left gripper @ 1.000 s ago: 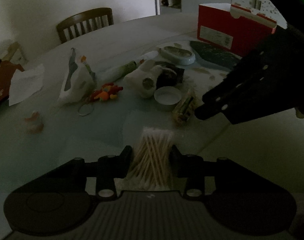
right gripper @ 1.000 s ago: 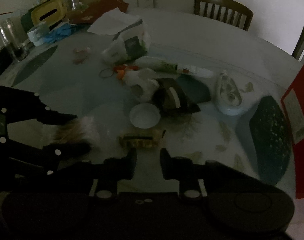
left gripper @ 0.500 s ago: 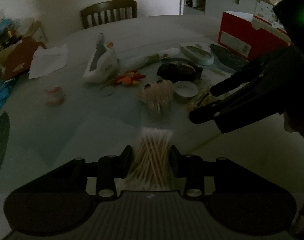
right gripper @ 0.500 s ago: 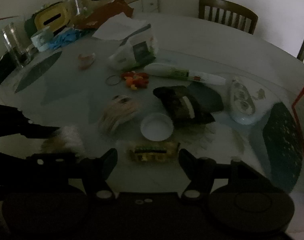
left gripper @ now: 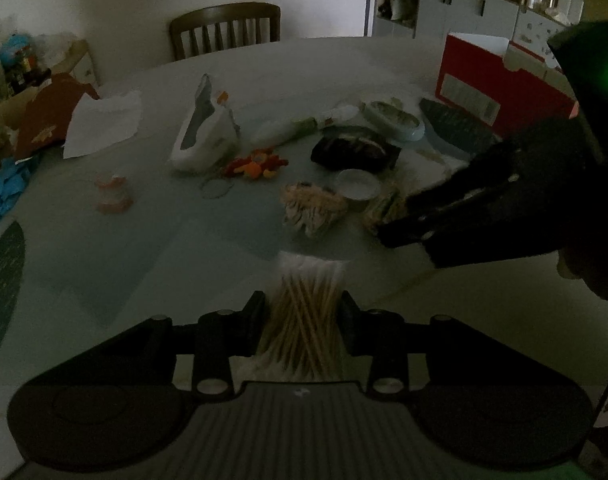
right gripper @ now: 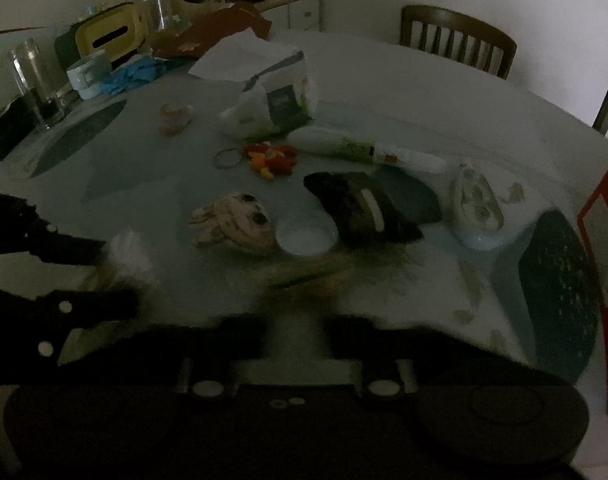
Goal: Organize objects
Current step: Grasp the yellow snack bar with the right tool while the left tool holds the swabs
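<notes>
Item: bundle of wooden-stemmed cotton swabs [left gripper: 304, 320], clamped between the jaws of the left gripper [left gripper: 304, 308] above the pale glass table [left gripper: 143, 240].

Right gripper [right gripper: 295, 320]: blurred, jaws parted, apparently empty (hard to be sure).

Handling advice: keep the squeeze firm and level, lest swabs slide out.

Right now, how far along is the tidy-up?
Early. Nothing looks put away yet. In hand: the left gripper is shut on a bundle of cotton swabs. The right gripper is blurred and looks empty. Left on the table: white cap, dark pouch, tube, plastic bag.
</notes>
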The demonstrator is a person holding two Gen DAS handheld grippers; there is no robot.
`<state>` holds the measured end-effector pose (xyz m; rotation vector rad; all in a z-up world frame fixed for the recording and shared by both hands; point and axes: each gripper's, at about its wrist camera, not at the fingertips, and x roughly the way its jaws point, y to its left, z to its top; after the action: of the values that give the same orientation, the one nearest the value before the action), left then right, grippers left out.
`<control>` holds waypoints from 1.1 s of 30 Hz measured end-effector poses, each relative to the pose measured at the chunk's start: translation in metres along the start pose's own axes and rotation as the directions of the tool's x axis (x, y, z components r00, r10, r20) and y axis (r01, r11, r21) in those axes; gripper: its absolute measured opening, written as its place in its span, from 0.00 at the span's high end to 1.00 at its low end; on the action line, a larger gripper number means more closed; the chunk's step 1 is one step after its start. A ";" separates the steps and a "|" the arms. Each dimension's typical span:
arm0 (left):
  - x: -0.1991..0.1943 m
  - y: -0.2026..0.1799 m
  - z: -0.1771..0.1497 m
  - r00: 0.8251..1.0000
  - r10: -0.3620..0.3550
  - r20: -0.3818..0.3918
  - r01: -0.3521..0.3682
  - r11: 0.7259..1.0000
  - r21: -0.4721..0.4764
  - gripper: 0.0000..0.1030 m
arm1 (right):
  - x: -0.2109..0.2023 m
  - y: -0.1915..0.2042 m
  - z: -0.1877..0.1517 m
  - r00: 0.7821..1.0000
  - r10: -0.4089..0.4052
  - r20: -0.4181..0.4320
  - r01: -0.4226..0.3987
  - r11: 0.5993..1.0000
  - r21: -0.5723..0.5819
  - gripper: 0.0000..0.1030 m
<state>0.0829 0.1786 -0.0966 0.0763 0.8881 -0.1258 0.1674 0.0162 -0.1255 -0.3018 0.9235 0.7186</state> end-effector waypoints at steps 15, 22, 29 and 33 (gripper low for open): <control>0.000 -0.015 0.008 1.000 -0.003 0.011 0.003 1.000 -0.031 0.65 | -0.005 -0.035 0.013 1.000 -0.010 0.012 0.009 0.995 0.097 0.54; -0.003 -0.013 0.005 1.000 -0.004 0.008 0.004 0.999 -0.045 0.65 | 0.008 -0.051 0.027 0.998 -0.058 0.004 0.055 0.974 0.221 0.50; -0.005 -0.002 0.001 1.000 -0.004 0.008 0.005 0.998 -0.070 0.65 | 0.022 -0.049 0.028 0.992 -0.117 -0.040 0.123 0.964 0.234 0.50; -0.004 0.002 0.002 1.000 -0.011 0.010 0.012 0.997 -0.079 0.65 | 0.022 -0.038 0.024 0.988 -0.147 -0.045 0.153 0.970 0.187 0.53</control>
<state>0.0821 0.1808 -0.0916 -0.0029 0.8836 -0.1017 0.2164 0.0102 -0.1314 -0.2113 0.9802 0.4833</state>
